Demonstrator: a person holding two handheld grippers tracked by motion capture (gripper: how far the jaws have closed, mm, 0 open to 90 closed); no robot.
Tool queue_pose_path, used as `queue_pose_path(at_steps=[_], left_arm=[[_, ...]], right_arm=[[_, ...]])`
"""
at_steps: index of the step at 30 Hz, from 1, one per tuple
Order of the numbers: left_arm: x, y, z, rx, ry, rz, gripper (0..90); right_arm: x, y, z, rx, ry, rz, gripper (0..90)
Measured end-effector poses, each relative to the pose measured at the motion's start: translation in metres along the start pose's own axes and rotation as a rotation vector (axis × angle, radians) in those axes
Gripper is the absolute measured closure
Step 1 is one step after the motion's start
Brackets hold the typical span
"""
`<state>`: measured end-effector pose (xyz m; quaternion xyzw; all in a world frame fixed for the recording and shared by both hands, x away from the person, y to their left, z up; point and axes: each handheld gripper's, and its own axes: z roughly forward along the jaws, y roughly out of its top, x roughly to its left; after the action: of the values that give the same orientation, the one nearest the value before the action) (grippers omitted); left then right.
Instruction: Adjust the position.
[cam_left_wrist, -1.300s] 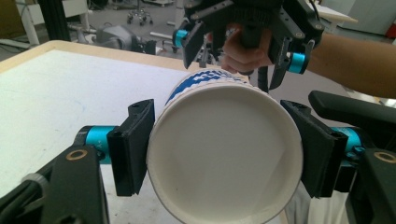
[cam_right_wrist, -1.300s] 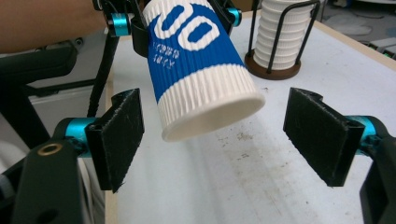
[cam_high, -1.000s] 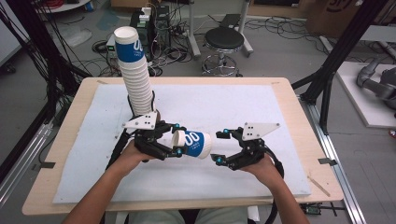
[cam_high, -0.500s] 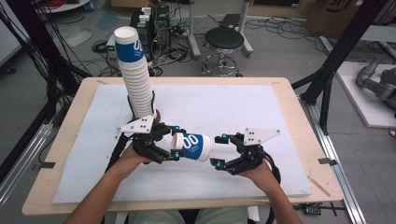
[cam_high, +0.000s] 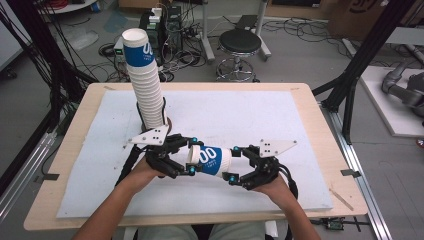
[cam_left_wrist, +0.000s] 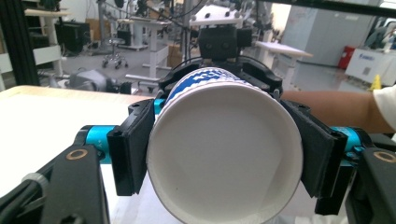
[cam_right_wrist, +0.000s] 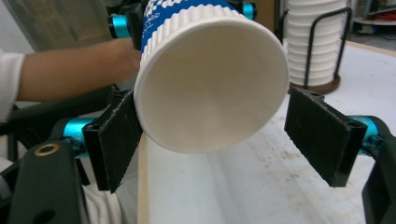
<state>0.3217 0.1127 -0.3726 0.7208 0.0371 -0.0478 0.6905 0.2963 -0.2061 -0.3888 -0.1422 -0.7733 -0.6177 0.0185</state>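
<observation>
In the high view, the white paper cup with a blue printed band lies level just above the white foam-covered worktop, in the lower middle of the frame, bridging the two grippers. Since a second ago the right gripper has edged leftward, so the two now stand closer together around the cup. The left gripper grips one end: in its own view its black fingers press both sides of the cup. In the right gripper view the fingers are spread wide; the left one sits just beside the cup's rim, the right one stands apart. I judge this a hand-over, not yet completed. The tall stack of white ribbed paper cups stands in its wire holder, upper left.
</observation>
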Motion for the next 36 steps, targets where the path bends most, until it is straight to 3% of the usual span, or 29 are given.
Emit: queue_pose_path(at_steps=[5,16,24,36], left_arm=[[-0.0002,-0.0020,0.0036,-0.034,-0.020,-0.013,29.8],[-0.0010,-0.0034,0.0060,-0.054,-0.035,-0.003,30.0],[-0.0013,-0.0057,0.0070,-0.027,-0.019,0.029,31.0],[-0.0013,-0.0085,0.0093,0.015,-0.002,0.030,30.9]], right_arm=[[-0.0010,-0.0004,0.0018,-0.040,0.038,0.009,18.6],[-0.0011,-0.0010,0.0020,-0.052,0.070,0.012,20.0],[-0.0021,-0.0002,-0.0032,-0.037,0.059,0.005,26.6],[-0.0021,0.0016,-0.0057,0.002,0.030,-0.026,29.0]])
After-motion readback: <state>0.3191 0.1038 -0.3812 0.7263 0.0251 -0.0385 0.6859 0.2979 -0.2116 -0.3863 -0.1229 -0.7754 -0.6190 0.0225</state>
